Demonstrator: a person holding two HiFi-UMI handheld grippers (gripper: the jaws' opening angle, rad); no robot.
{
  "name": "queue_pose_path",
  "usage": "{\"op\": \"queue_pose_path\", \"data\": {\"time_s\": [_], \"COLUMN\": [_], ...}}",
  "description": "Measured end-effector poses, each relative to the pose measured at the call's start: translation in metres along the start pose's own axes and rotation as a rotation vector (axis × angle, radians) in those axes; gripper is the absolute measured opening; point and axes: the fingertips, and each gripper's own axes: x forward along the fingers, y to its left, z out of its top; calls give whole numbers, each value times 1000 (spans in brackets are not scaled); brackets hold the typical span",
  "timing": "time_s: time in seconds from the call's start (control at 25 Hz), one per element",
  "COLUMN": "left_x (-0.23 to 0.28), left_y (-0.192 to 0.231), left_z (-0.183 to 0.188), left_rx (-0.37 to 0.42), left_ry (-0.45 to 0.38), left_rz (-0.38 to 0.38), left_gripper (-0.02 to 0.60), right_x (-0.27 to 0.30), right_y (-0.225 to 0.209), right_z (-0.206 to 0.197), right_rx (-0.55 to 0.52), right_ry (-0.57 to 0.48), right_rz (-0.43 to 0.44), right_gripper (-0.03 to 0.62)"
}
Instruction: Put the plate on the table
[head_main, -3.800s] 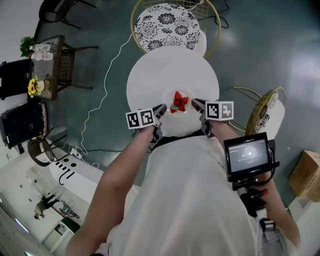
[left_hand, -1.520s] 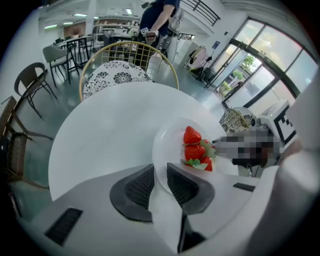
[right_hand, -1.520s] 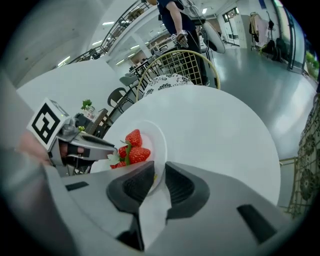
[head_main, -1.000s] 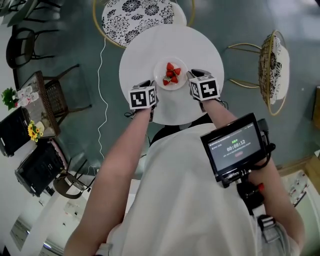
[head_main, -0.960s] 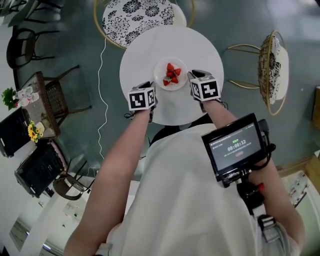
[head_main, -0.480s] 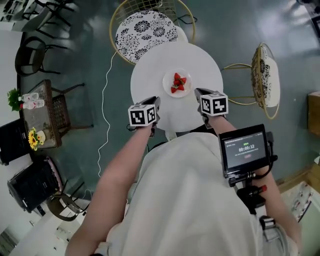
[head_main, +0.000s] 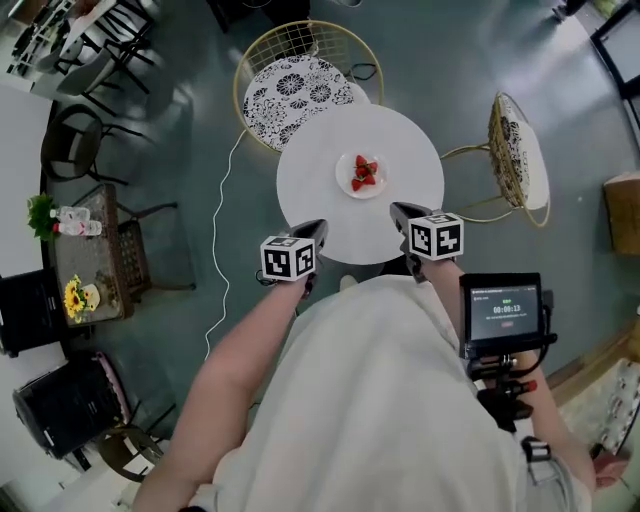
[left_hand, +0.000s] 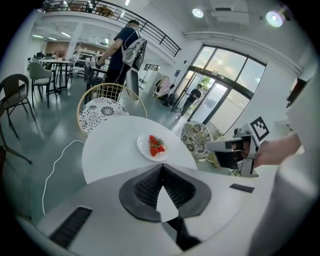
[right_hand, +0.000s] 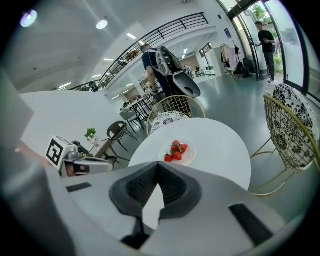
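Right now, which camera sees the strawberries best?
The right gripper view: the strawberries look biggest there, with nothing in front. The left gripper view shows them slightly smaller; the head view, tiny from above.

Bright ceiling lights and window glare; sharp pictures, with fisheye-warped, dark-cornered edges.
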Motion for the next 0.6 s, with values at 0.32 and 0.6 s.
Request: {"op": "queue_pose_path", "data": {"time_s": [0.32,0.6], "left_x": [-45,-69], "left_y": [-48,-49], "left_z": [-16,-36], "left_rx": [110,70], "left_ry": [-38,-77], "left_rz": [-114,-149], "left_gripper": [6,6], "right_x": [-45,-53], "right_y": [47,81], "right_z": [-35,-47], "right_rx": [0,-4], "right_ry": [-16,-52], "right_rz": [46,99], "right_gripper": [6,6]}}
